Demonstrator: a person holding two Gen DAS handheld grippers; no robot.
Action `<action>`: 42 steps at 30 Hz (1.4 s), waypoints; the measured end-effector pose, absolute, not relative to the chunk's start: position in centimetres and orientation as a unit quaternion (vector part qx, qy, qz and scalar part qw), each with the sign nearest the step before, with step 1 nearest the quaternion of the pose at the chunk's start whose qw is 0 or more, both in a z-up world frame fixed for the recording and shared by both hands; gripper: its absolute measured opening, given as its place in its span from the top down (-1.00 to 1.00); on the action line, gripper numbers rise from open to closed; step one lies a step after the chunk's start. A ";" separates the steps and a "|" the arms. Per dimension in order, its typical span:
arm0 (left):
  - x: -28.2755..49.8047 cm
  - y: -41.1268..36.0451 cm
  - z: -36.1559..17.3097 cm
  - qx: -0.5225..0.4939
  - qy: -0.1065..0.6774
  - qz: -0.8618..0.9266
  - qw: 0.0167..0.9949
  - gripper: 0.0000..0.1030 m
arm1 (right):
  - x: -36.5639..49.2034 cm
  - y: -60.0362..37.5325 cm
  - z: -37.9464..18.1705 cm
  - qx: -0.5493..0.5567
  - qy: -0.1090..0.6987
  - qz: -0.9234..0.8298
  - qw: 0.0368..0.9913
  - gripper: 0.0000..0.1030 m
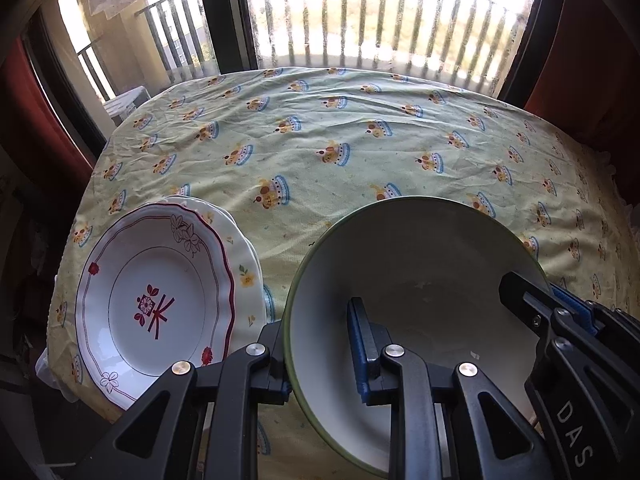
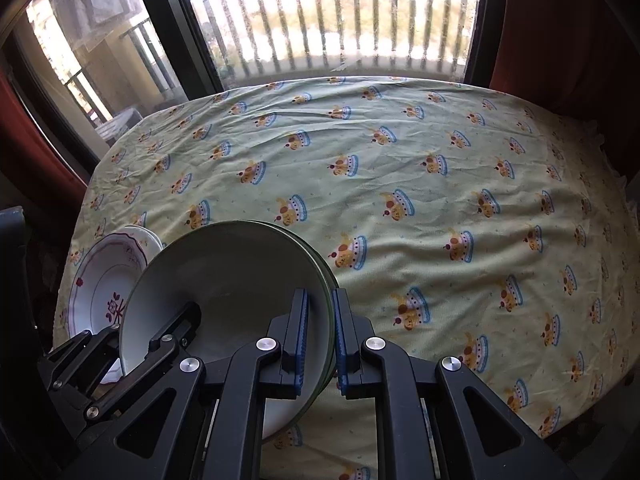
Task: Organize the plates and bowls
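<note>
Bowl (image 1: 416, 280) hanging between both tools above the tablecloth (image 1: 340, 128), left gripper (image 1: 320, 344) clamping its near-left rim, right gripper (image 2: 320, 336) pinching the opposite rim, one pad inside and one outside. Sitting just left of the left tool: stacked plates (image 1: 160, 296). Risking a slip or twist if either hand lags; risking a knock against those plates while lowering.
</note>
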State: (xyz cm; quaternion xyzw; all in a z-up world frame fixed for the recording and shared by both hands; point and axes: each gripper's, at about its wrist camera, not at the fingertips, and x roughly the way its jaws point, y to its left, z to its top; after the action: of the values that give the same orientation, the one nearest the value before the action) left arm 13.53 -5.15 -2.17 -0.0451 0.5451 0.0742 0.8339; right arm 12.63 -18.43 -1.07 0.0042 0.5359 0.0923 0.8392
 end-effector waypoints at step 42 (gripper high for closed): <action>18.4 -2.3 -6.9 -0.113 0.620 -0.153 0.761 -0.14 | 13.4 -17.6 -2.8 0.066 0.577 -0.091 0.809 -0.33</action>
State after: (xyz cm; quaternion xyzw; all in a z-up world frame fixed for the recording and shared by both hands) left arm 18.45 -2.34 -6.90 -0.1131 0.6204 -0.1529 0.7608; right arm 13.35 -17.61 -2.77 0.0660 0.5772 -0.0910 0.8088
